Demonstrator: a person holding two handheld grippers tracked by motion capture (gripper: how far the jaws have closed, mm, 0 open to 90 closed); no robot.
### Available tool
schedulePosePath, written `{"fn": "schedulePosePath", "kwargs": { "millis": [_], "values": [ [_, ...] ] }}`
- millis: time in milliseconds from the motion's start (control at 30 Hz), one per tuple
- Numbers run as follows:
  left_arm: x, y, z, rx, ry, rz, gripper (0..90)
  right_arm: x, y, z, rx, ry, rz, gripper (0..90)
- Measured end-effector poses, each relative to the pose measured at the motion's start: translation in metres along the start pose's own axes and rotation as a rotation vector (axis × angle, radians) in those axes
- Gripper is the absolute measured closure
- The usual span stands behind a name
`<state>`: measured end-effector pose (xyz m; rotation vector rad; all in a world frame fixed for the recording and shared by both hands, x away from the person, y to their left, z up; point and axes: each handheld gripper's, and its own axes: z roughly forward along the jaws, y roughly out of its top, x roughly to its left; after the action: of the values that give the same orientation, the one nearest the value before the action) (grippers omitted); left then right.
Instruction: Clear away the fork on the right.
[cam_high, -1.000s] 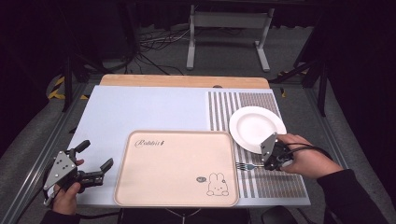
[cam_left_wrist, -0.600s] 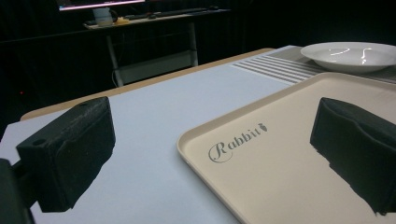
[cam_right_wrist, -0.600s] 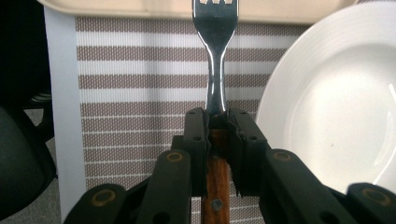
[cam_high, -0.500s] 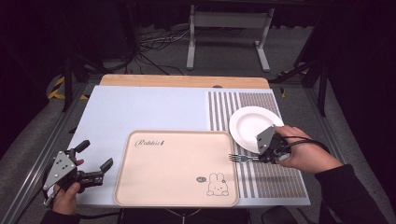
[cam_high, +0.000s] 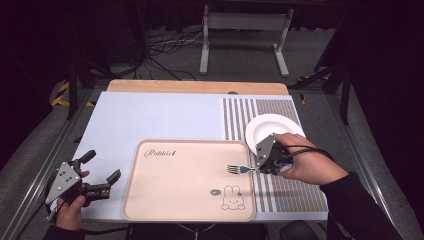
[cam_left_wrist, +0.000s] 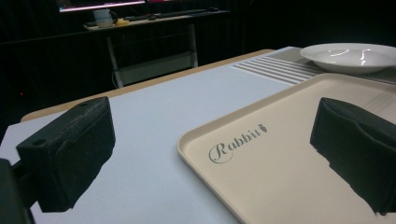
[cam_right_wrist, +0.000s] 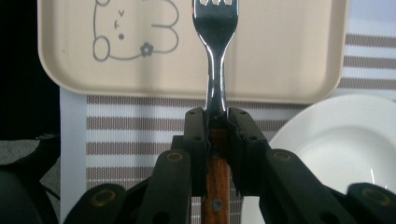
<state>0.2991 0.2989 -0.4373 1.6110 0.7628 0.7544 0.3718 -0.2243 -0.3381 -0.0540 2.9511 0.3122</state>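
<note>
- Right claw (cam_high: 261, 166): clamped on a fork (cam_high: 239, 169). In the right gripper view the two jaws press on the fork (cam_right_wrist: 215, 60) where the metal neck meets the wooden handle.
- Fork position: held roughly level, tines pointing toward the person's left, out over the right part of the beige tray (cam_high: 170, 200). Whether the tines touch the tray surface is unclear from the high view; it looks slightly raised.
- Tray: lies on the pale blue mat (cam_high: 150, 115) at the near side of the desk (cam_high: 195, 86), with "Rabbit" lettering at its far left and a rabbit drawing (cam_high: 231, 197) at its near right.
- White plate (cam_high: 267, 129): sits on the striped placemat (cam_high: 290, 192), just beside the tray's far right corner, partly behind the right claw.
- Left claw (cam_high: 100, 172): jaws wide apart, nothing between them, held at the near left edge of the desk, well apart from the fork. In the left gripper view it faces the tray (cam_left_wrist: 289, 177) and the plate (cam_left_wrist: 350, 57).
</note>
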Motion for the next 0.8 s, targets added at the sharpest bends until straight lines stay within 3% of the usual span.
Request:
{"fn": "schedulePosePath", "kwargs": {
  "millis": [500, 633, 800],
  "values": [
    [0.001, 0.000, -0.001, -0.001, -0.004, 0.001, 0.7, -0.004, 0.039, 0.006, -0.040, 0.009, -0.014, 78.5],
    [0.000, 0.000, 0.000, 0.001, -0.009, 0.007, 0.7, -0.004, 0.050, 0.008, -0.065, 0.029, 0.066, 78.5],
    [0.000, 0.000, -0.001, -0.002, -0.010, 0.006, 0.7, -0.003, 0.060, 0.011, -0.073, 0.033, 0.131, 78.5]
  ]
}}
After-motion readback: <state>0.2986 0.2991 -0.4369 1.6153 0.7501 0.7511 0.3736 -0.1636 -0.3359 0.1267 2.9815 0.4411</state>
